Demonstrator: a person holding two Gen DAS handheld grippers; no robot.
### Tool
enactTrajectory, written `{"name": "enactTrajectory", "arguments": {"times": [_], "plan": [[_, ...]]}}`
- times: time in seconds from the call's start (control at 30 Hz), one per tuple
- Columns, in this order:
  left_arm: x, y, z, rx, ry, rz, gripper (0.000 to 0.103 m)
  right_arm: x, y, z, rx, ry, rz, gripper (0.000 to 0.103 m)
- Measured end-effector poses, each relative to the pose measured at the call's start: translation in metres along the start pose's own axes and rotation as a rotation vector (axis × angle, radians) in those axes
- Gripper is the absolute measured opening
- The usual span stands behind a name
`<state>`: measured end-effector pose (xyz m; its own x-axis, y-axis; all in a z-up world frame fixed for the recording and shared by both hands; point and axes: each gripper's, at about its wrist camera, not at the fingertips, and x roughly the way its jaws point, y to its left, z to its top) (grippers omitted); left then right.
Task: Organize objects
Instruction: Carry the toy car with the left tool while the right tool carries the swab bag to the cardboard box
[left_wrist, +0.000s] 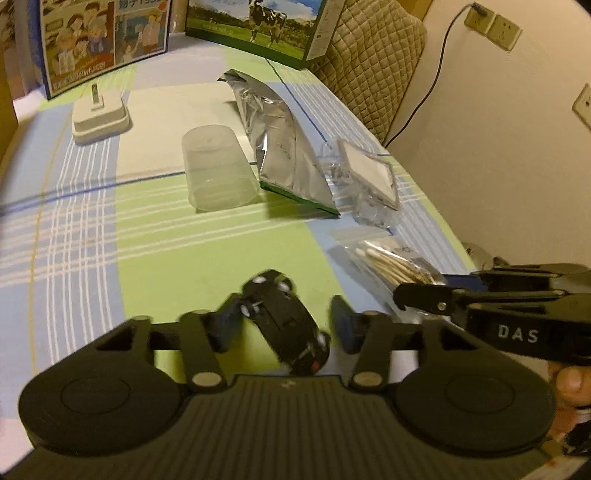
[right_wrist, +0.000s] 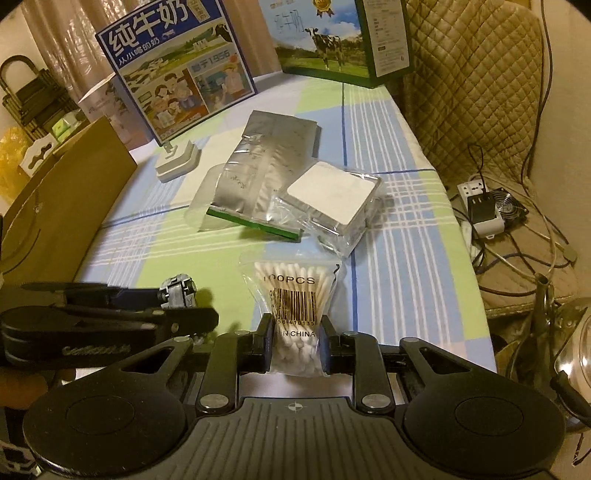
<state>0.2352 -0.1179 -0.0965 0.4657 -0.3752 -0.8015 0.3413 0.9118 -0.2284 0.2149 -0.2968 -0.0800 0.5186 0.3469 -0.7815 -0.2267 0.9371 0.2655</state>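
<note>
1. Black toy car (left_wrist: 286, 321) first, nearest the left side of the action. It sits tilted between the pads of the left tongs (left_wrist: 286, 325), nose angled up and away. The left pad looks to be touching it and the right pad still shows a gap, so I'd call these tongs apart around the car, not clamped yet. My guess is the car is the next thing to get moved.

2. Moving right, the white dock (left_wrist: 100, 118), the clear plastic cup (left_wrist: 218, 168) lying on its side, and the silver foil pouch (left_wrist: 280, 140) with its green bottom edge sit further back on the checked tabletop (left_wrist: 92, 229). They look like leftovers waiting their turn.

3. Next, the clear box with a white lid (right_wrist: 332, 199) sits just beside the pouch.

4. Right tongs (right_wrist: 295, 339) are clamped on the lower end of the cotton swab bag (right_wrist: 295, 295), held up off the tabletop by its bottom so the label faces the camera. It reads "100PCS", a barcode, and part of "IN CHINA".

5. Other writing: the blue milk carton (right_wrist: 177, 70) at the back says "纯牛奶", and the green carton (right_wrist: 332, 40) shows a cow. One gripper body reads "DAS".
</note>
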Motion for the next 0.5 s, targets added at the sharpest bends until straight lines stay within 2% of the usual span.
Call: {"name": "enactTrajectory", "arguments": {"times": [0.03,0.17,0.5], "plan": [[0.0,0.001,0.001,0.007,0.005,0.004,0.033,0.0,0.0,0.0,-0.001,0.0,0.001,0.021],[-0.001,0.011,0.005,0.057,0.033,0.02,0.027,-0.002,0.003,-0.001,-0.015,-0.006,0.002,0.021],[-0.006,0.022,0.004,0.13,0.064,0.064,0.027,0.002,0.015,-0.003,-0.071,0.004,-0.017,0.021]]}}
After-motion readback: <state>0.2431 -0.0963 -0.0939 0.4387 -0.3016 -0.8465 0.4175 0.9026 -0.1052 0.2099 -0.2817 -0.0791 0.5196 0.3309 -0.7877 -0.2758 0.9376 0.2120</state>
